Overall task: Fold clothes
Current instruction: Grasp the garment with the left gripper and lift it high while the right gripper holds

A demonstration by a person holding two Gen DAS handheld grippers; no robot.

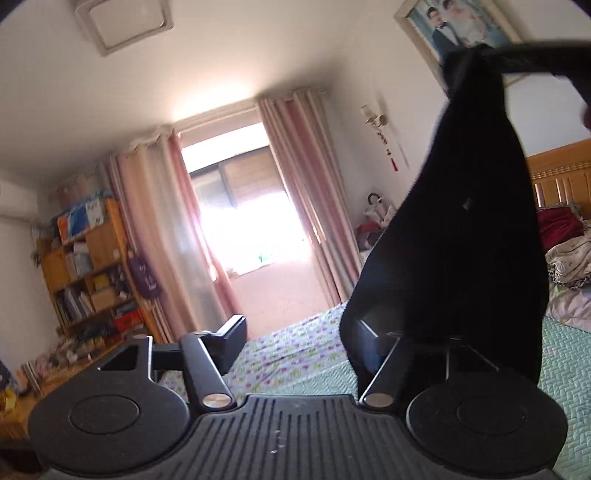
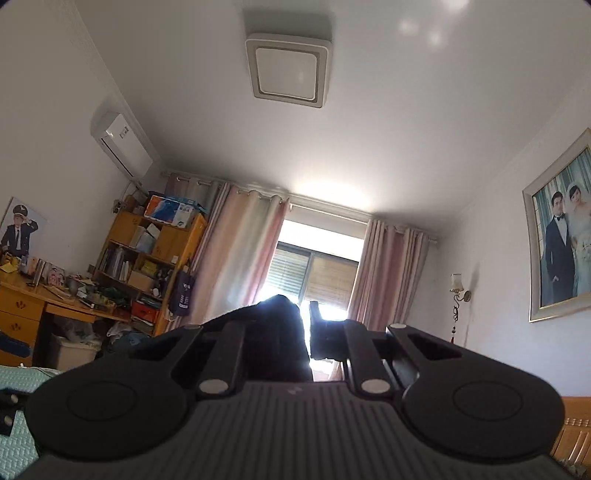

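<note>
Nearest the left wrist lens, the left gripper [image 1: 299, 332] stands with its fingers spread wide; the left finger [image 1: 232, 332] is bare, while the right finger is draped and largely hidden by a black, soft fabric garment [image 1: 454, 236]. Whether that finger bears on the cloth cannot be told. The garment hangs in the air above the bed, narrowing upward to a bunched point near the framed wedding portrait [image 1: 458, 29], where a dark blurred shape at the frame edge appears to carry it.

In the right wrist view, the right gripper [image 2: 291, 332] is pinching a fold of the same black cloth [image 2: 280, 332], which rises between the fingers; the gripper points up towards the ceiling light and the window.

Below lies the bed with a green quilted cover [image 1: 565, 373] and a floral patterned sheet [image 1: 291, 350].

Judgement: the garment is light, limp and unlikely to slip. A hold at a hem corner or seam edge would serve best; a mid-panel pinch would let it sag and bunch.
</note>
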